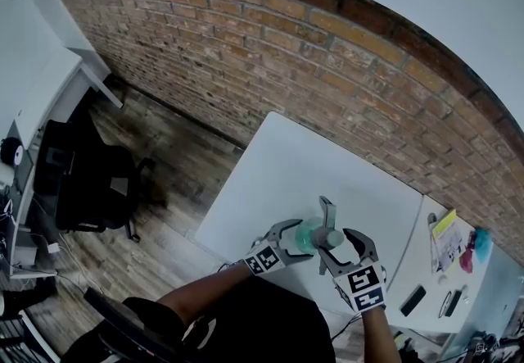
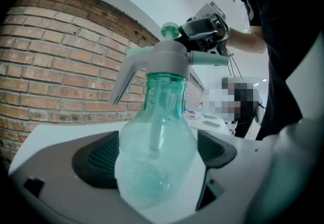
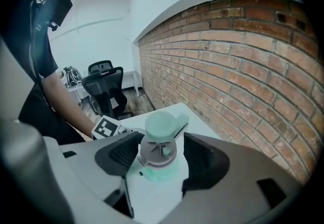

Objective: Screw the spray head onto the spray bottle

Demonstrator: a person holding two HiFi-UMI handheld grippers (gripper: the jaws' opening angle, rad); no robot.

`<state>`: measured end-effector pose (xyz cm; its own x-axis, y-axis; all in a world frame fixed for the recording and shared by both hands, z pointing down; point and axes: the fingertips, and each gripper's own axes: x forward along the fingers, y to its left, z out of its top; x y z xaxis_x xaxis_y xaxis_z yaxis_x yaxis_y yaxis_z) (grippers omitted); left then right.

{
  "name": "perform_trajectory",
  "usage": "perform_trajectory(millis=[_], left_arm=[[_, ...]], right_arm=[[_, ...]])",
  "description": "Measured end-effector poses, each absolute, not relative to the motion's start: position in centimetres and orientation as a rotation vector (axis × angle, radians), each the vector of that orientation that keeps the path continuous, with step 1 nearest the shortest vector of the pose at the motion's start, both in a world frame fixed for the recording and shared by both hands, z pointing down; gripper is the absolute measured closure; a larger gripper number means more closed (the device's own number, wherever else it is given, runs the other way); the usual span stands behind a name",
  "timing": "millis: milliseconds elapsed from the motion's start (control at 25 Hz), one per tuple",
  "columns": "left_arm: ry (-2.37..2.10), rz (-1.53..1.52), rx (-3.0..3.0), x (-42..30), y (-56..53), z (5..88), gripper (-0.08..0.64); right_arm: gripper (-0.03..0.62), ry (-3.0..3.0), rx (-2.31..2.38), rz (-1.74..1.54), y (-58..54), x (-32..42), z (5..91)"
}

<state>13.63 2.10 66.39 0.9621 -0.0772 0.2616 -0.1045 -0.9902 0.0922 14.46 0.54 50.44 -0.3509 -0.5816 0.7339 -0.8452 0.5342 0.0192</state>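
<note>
A clear teal spray bottle (image 2: 154,154) stands tilted between my left gripper's (image 2: 157,154) dark pads, which press on its belly. The grey spray head (image 2: 167,61) with a green knob sits on its neck, trigger to the left. From above, that spray head (image 3: 158,149) lies between my right gripper's (image 3: 162,160) jaws; the left pad (image 3: 124,154) meets the collar and a thin gap shows at the right pad. In the head view both grippers meet over the near table edge, the left gripper (image 1: 286,240) at the bottle (image 1: 309,236) and the right gripper (image 1: 340,248) at the head (image 1: 331,236).
A white table (image 1: 303,173) runs along a brick wall (image 1: 270,66). A second table to the right holds papers (image 1: 446,234) and small dark items (image 1: 413,300). A black office chair (image 1: 90,181) stands on the wooden floor at left. A person stands beyond the bottle (image 2: 238,101).
</note>
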Motion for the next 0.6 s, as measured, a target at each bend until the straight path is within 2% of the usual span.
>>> perform_trajectory(millis=[320, 600], left_arm=[[-0.142, 0.399, 3.006, 13.6, 2.1, 66.4, 0.094], [-0.155, 0.398, 3.002, 13.8, 2.1, 66.5, 0.094]], right_arm=[[0.330, -1.995, 0.781, 0.364, 2.3, 14.3, 51.9], [0.330, -1.995, 0.761, 0.407, 1.4, 13.7, 52.3]])
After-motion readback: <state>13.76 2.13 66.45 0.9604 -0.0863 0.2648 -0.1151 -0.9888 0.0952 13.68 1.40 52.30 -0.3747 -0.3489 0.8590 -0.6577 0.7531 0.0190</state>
